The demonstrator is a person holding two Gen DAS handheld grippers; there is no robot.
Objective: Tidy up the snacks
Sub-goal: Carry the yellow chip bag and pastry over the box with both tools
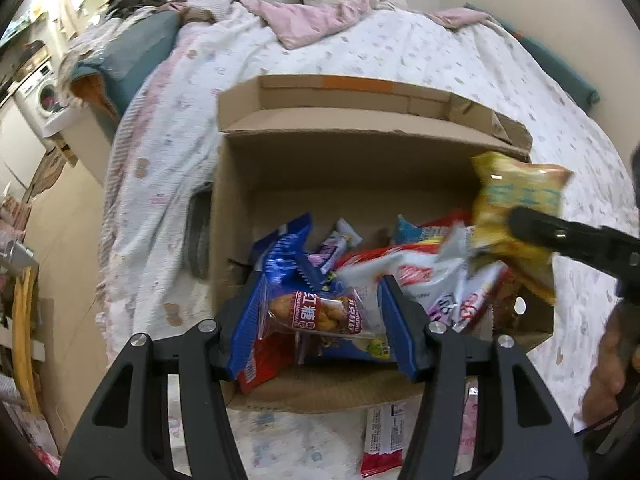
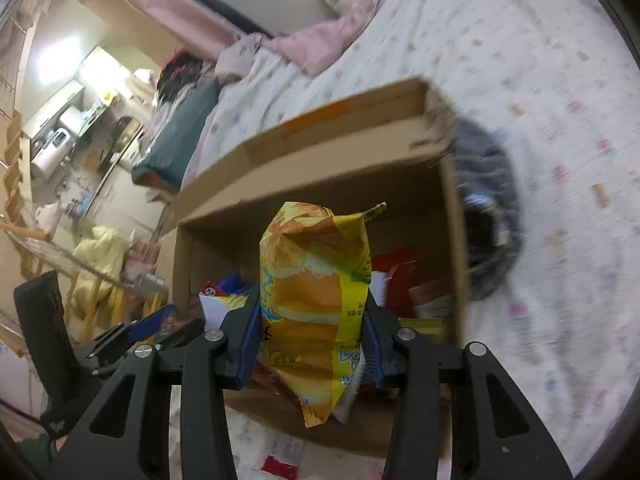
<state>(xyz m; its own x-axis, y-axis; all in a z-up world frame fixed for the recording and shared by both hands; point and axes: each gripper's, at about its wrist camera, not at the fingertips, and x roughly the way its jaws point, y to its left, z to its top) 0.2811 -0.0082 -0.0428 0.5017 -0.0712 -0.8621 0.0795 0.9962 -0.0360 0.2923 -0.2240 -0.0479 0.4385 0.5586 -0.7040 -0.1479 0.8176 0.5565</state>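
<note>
A: How far along is the snack sorting?

B: Well under way, I'd judge. The cardboard box (image 1: 240, 208) on the bed (image 1: 400, 48) already holds a heap of packets, red, white and blue ones. At least one red-and-white packet (image 1: 384, 440) lies on the bedsheet just near the box's front edge, so there is more to gather.

A: And the claws?

B: The left claw (image 1: 320, 320) is partly closed, its blue pads pressing a clear-wrapped pastry packet (image 1: 320, 314) with red lettering, held over the near left part of the box. The right claw (image 2: 310, 340) is also partly closed, clamped on a yellow snack bag (image 2: 316, 300) that stands upright between its pads, above the near right side of the box.

A: So neither is in yet?

B: Both hang above the pile, gripped; dropping them in looks like the next step.
</note>
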